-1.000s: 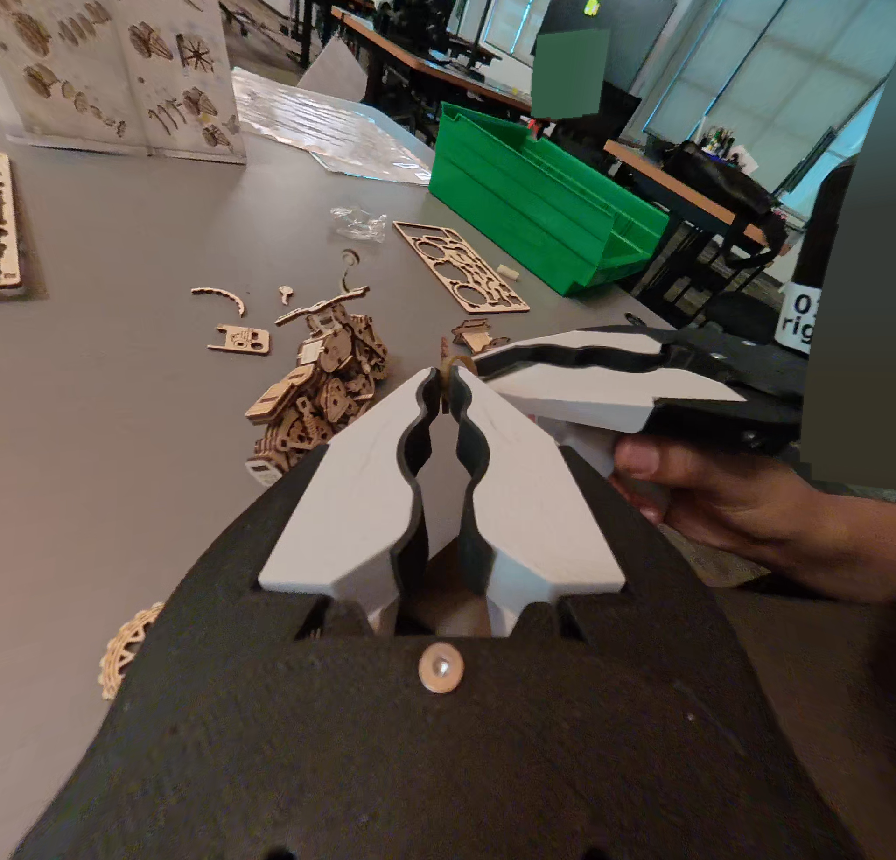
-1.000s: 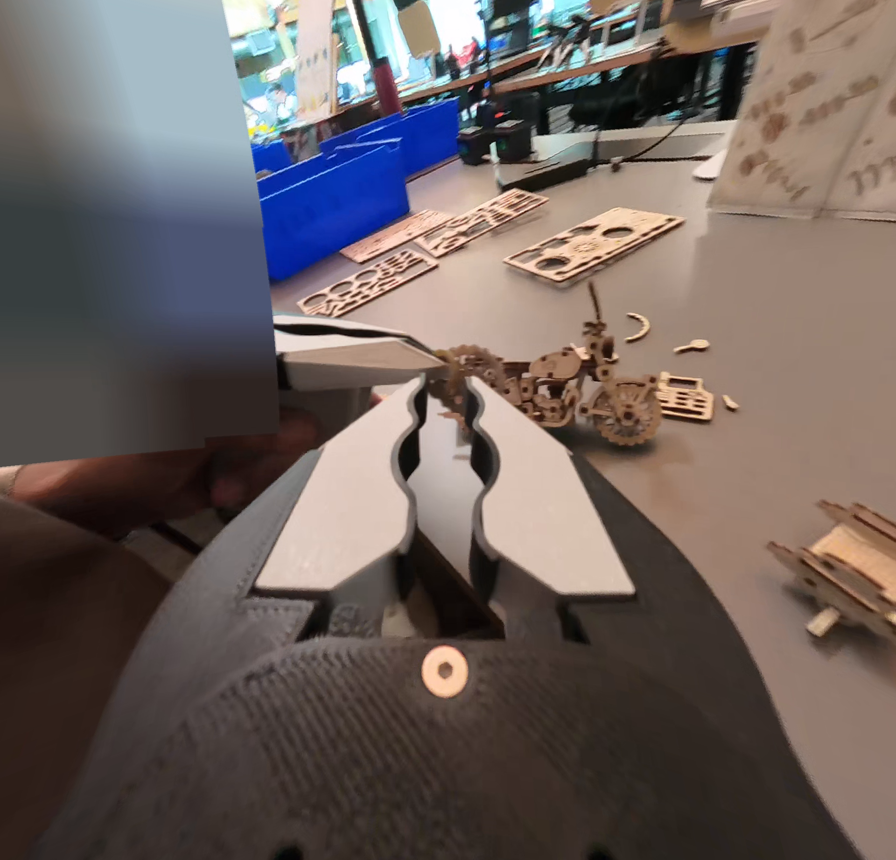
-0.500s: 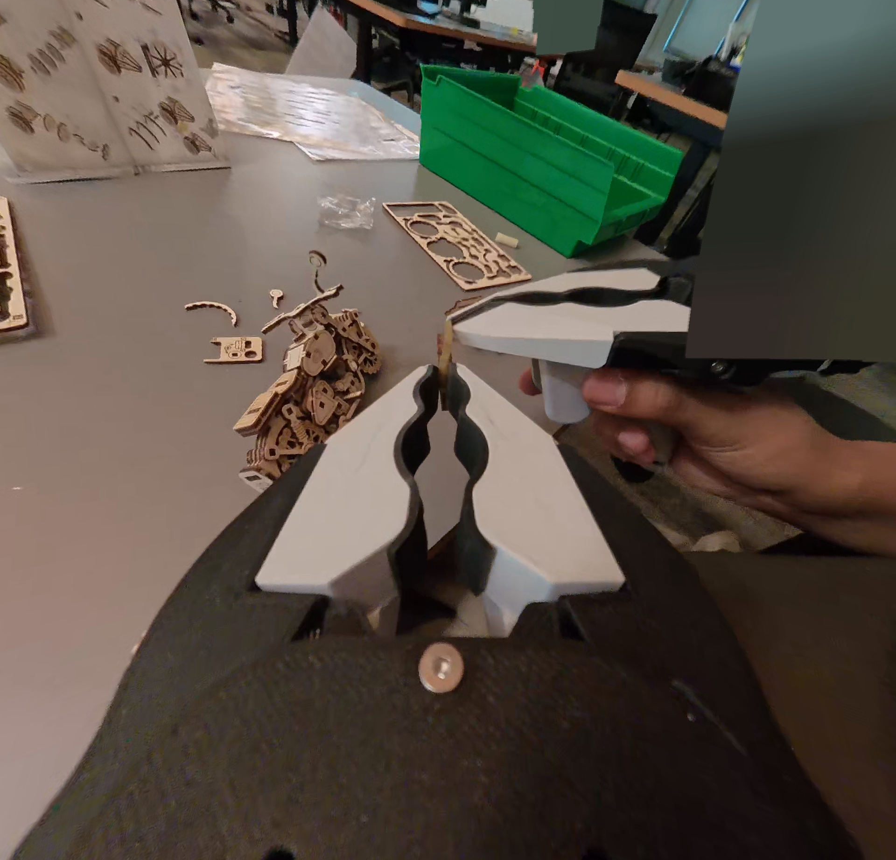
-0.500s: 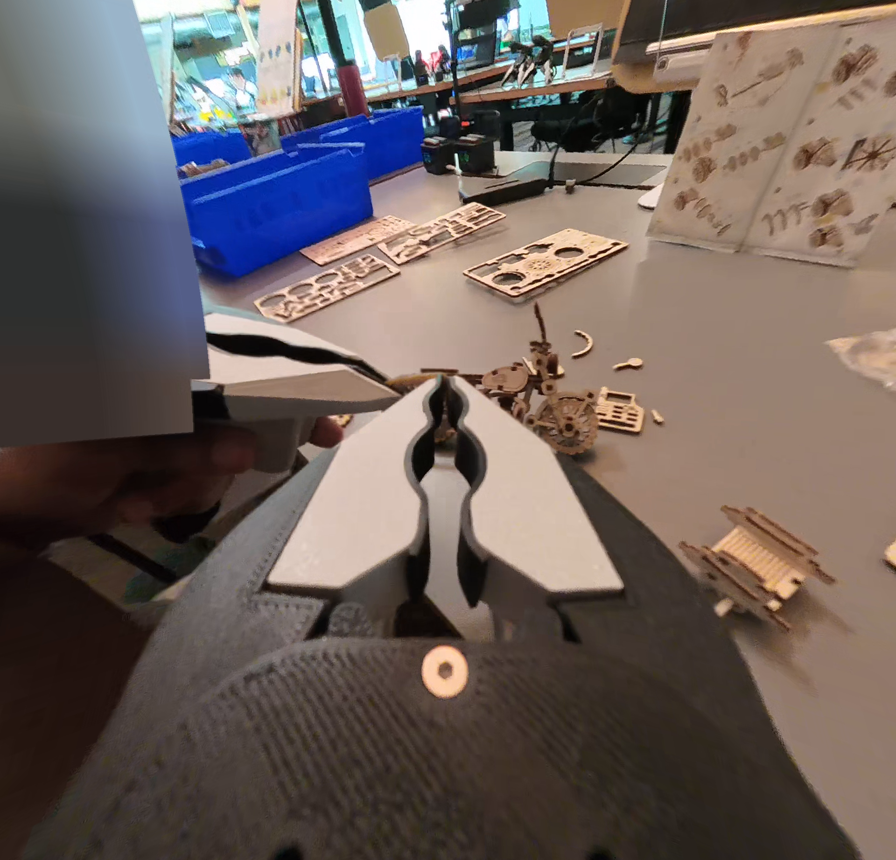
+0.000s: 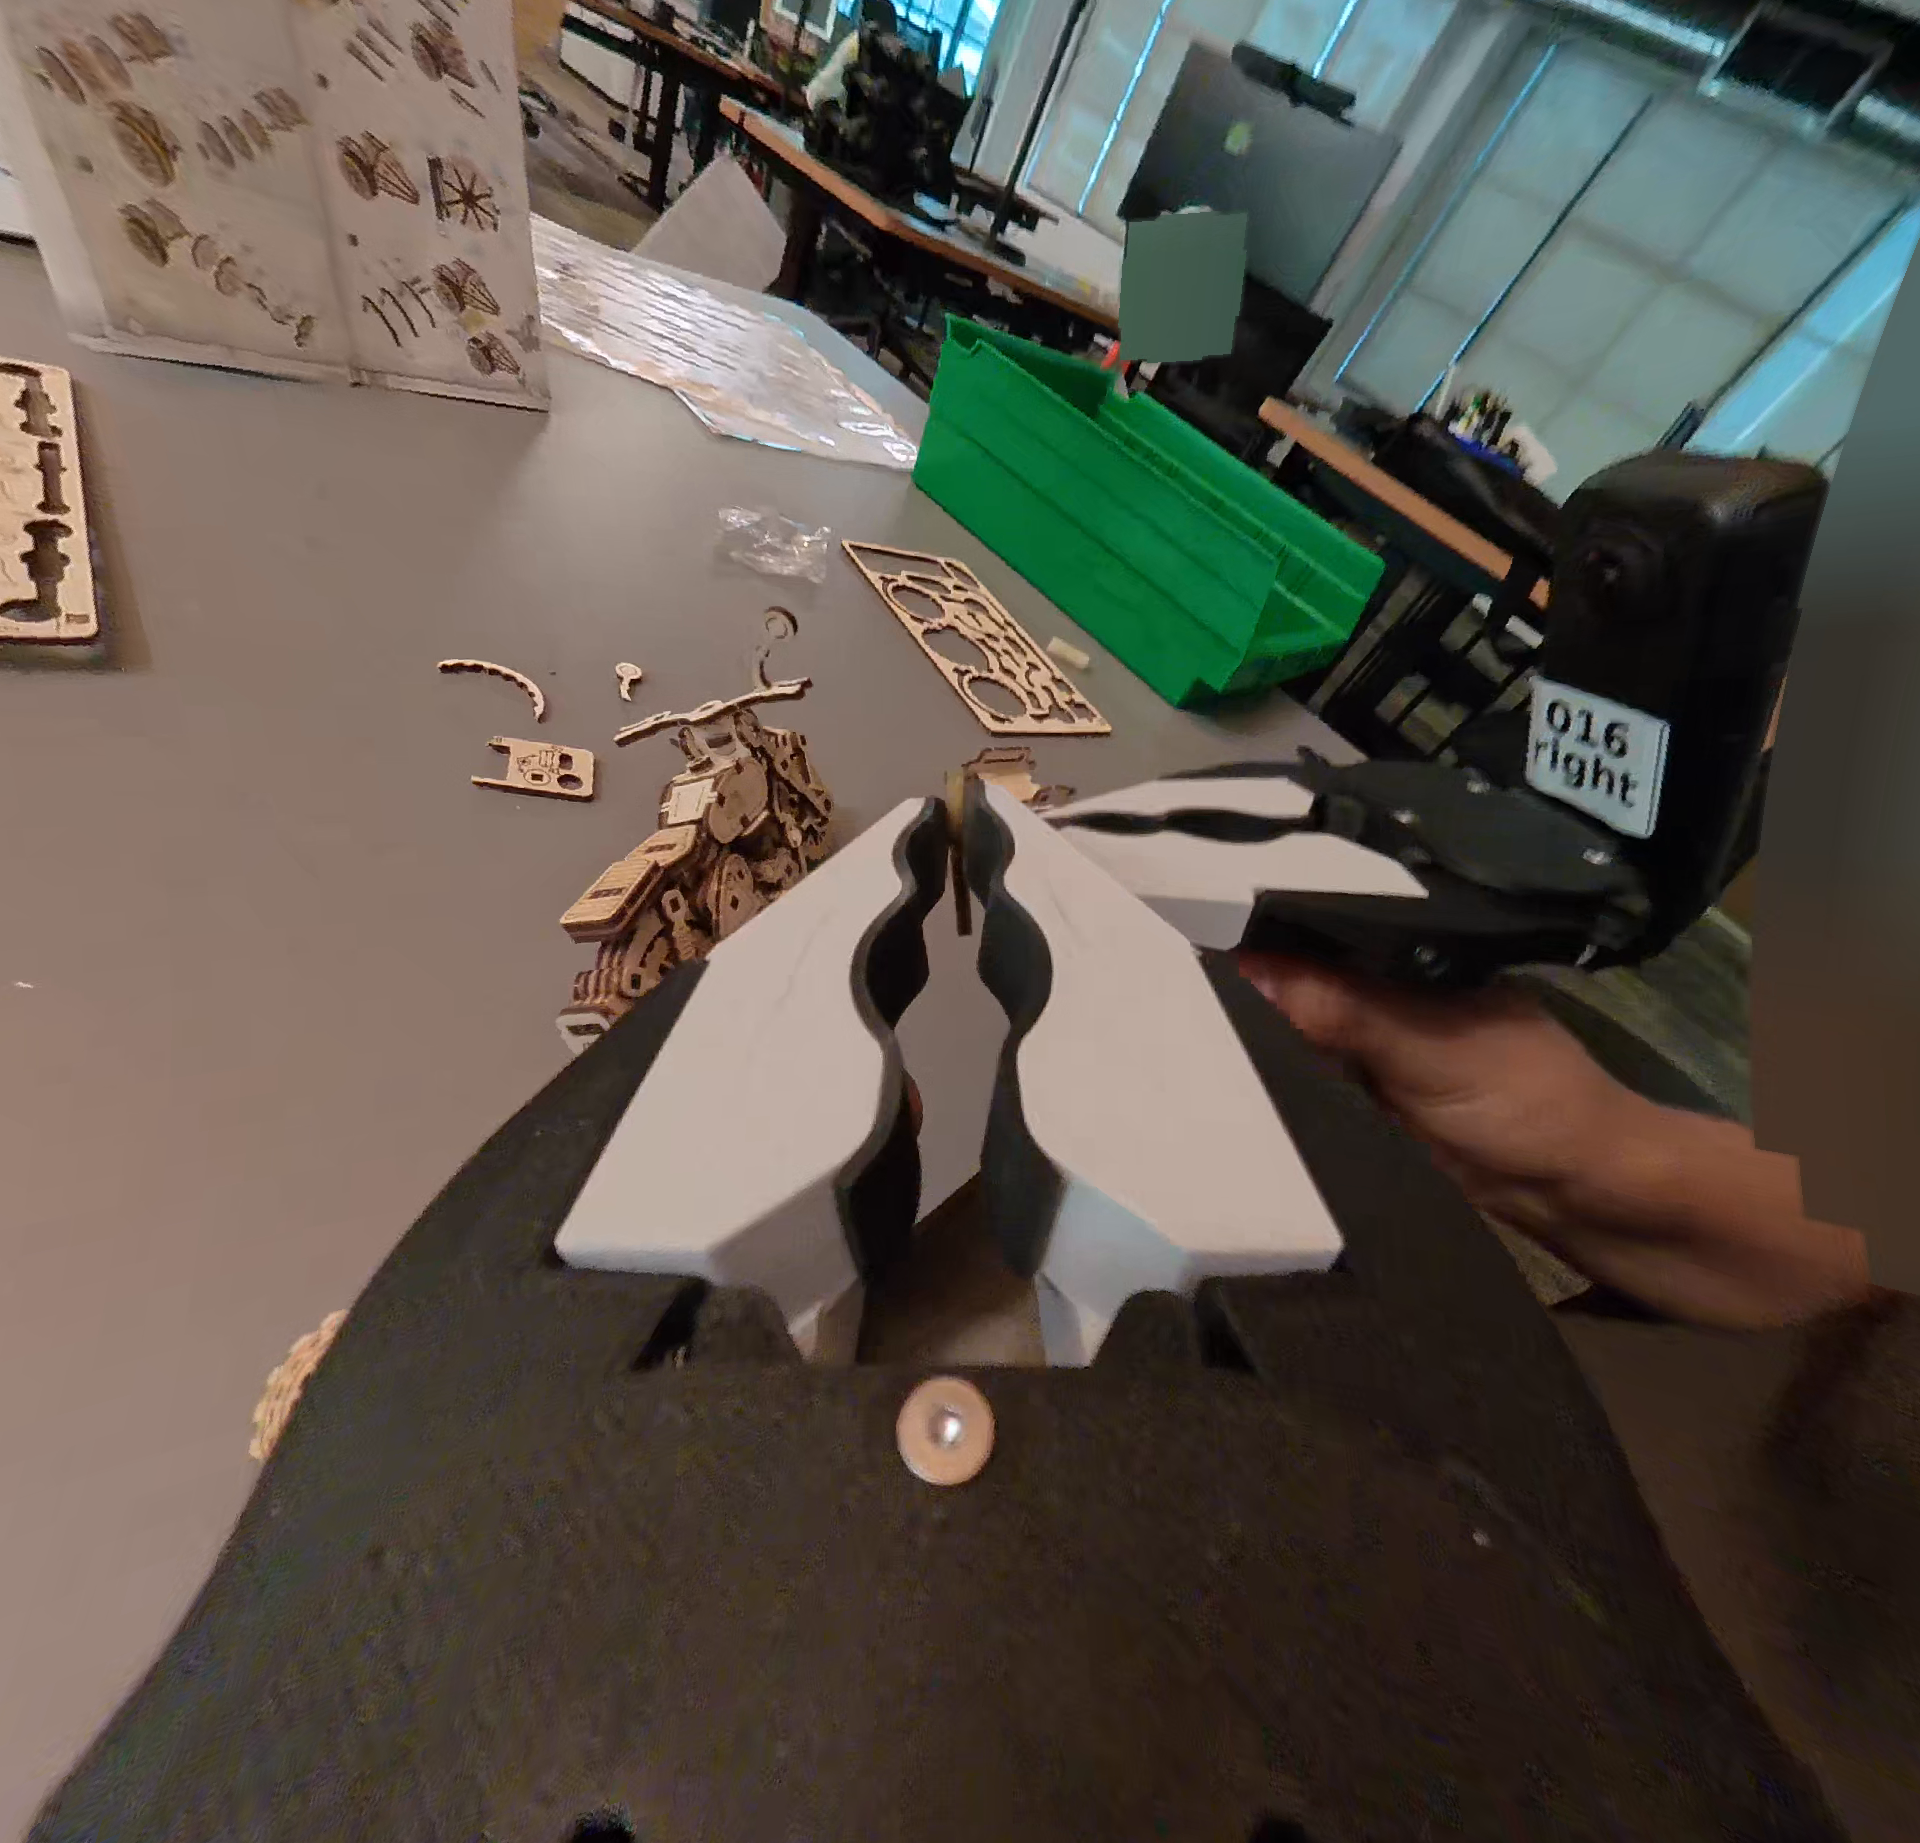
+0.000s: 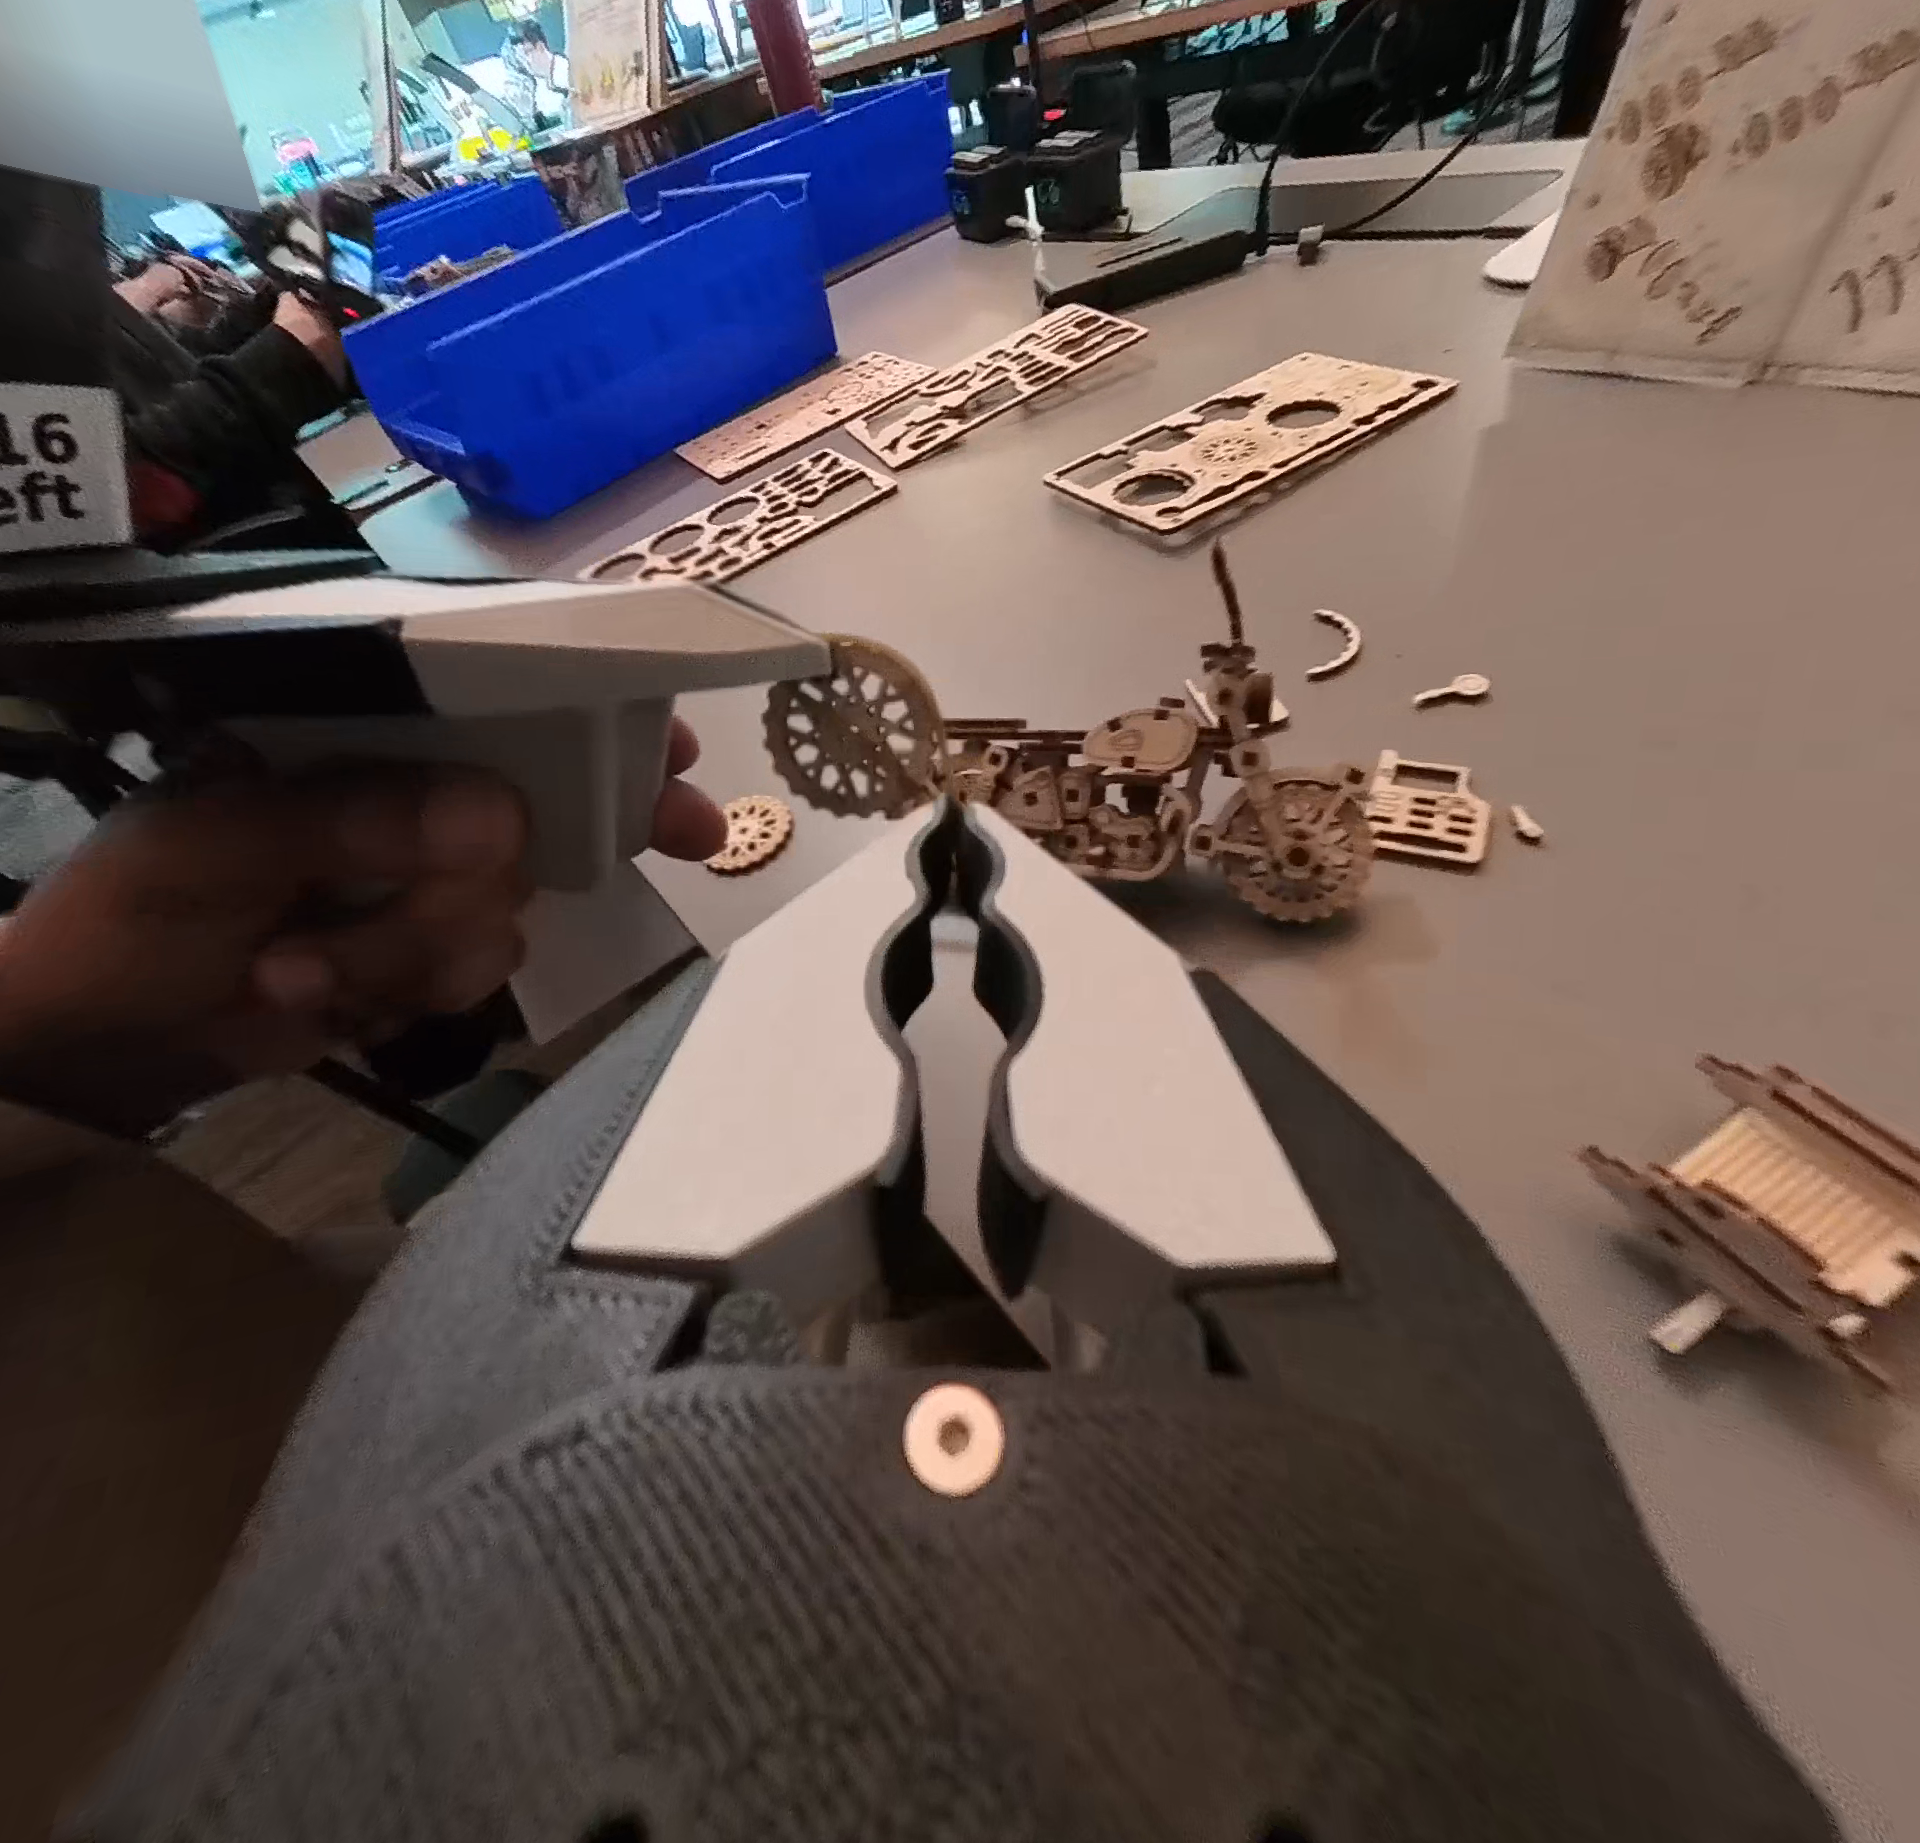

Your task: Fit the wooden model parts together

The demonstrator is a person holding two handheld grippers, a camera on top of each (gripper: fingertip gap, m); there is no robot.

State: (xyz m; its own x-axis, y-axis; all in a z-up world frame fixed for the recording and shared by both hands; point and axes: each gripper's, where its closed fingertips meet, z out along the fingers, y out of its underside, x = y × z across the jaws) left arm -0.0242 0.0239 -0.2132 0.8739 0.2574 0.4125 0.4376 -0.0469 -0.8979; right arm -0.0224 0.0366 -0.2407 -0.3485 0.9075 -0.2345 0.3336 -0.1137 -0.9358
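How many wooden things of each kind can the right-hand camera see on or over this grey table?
Flat pale wooden cut-out sheets: 4
Loose toothed wooden wheels: 2, one in the left gripper, one lying flat
Built wooden motorbike model: 1
Ribbed wooden block assembly: 1
Small loose wooden pieces: 4
Total: 12

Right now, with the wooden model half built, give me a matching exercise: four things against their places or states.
Things:
1. large spoked wooden wheel
2. small flat wooden gear
3. wooden motorcycle model
4. blue plastic bin

Places or states:
A. lying flat on the grey table, near the person's fingertip
B. at the far table edge, beside the punched wooden sheets
C. pinched by its rim in the left tongs, off the table
D. resting on the table, handlebar uppermost

Pairs: 1-C, 2-A, 3-D, 4-B
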